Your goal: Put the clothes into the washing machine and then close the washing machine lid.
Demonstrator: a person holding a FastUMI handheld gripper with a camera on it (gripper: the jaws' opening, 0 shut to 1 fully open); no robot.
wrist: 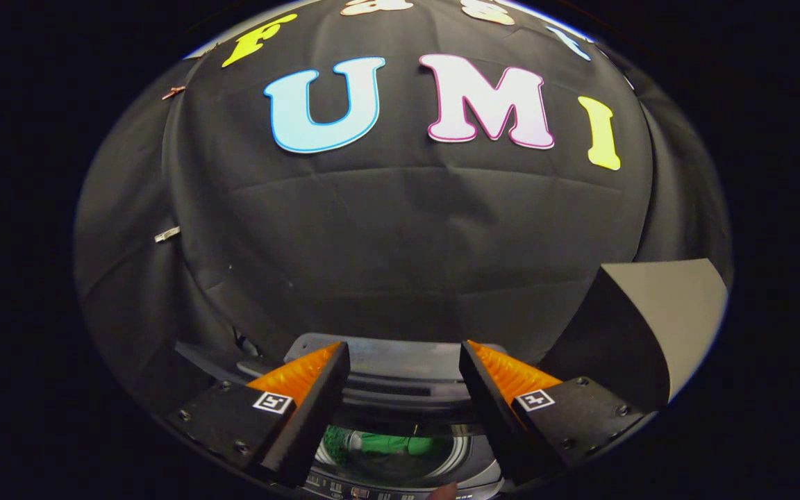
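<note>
My gripper [403, 351] is open, its two fingers spread wide with nothing between them. Below and between the fingers lies the top of the washing machine [400, 378], grey, with its dark glass lid [400, 455] lying down over the drum. Through the glass a green garment [400, 444] shows inside. A strip of controls [344, 489] runs along the near edge of the machine, and a fingertip [444, 492] of a person touches that edge. The fingers hover above the machine, apart from it.
The black cloth wall [400, 243] hangs close behind the machine. A grey flat panel [678, 312] stands to the right of the right finger, tilted up. Two small clips [167, 235] are pinned on the cloth to the left.
</note>
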